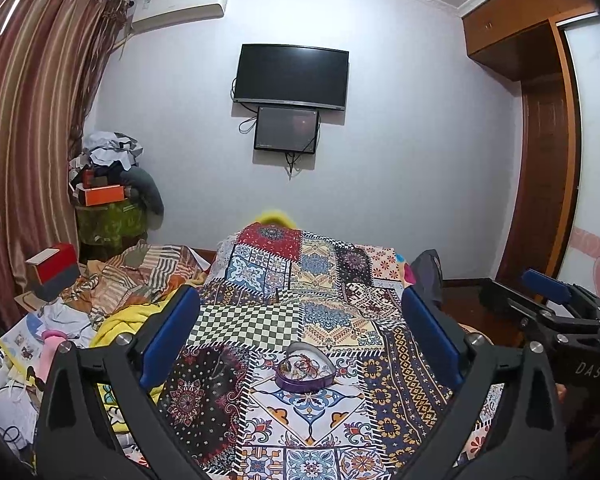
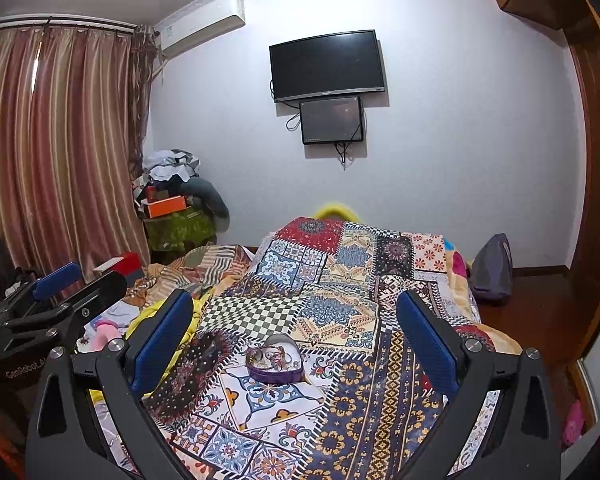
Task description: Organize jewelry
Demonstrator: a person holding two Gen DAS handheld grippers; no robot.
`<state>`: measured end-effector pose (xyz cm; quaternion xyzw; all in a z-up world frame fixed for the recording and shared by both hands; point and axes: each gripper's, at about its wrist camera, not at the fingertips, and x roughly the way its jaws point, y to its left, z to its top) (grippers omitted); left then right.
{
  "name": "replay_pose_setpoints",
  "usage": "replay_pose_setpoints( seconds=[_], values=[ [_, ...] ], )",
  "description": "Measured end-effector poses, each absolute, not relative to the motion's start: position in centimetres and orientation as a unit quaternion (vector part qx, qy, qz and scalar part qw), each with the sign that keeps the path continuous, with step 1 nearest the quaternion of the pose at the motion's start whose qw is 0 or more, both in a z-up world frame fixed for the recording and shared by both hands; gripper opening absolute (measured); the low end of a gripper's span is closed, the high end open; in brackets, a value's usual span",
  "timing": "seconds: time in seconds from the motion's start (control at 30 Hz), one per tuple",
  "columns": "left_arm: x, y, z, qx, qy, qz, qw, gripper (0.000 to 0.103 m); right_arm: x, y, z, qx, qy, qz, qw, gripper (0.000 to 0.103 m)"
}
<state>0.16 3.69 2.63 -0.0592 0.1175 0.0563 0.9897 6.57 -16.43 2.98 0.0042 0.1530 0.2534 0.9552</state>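
A purple heart-shaped tin (image 1: 305, 369) lies open on the patterned quilt (image 1: 332, 320) with a tangle of jewelry inside; it also shows in the right wrist view (image 2: 275, 363). My left gripper (image 1: 300, 312) is open and empty, held above and behind the tin. My right gripper (image 2: 296, 312) is open and empty too, with the tin low between its blue pads. The right gripper shows at the right edge of the left wrist view (image 1: 556, 300), and the left gripper at the left edge of the right wrist view (image 2: 56, 288).
The quilt covers a bed. To its left lie rumpled striped bedding (image 1: 140, 276), a yellow blanket (image 1: 120, 324), a red box (image 1: 54, 264) and papers. A pile of clothes and boxes (image 1: 108, 184) stands in the corner by the curtains. A dark bag (image 2: 494, 268) sits on the floor at right.
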Motion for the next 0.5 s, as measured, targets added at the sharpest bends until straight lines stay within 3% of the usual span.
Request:
replay_pose_setpoints(
  seconds=[0.5],
  values=[
    [0.39,3.74,2.36,-0.061,0.124,0.057,0.989,0.102,6.58,-16.24,3.0,0.003,0.156,0.253,0.955,0.101]
  ],
)
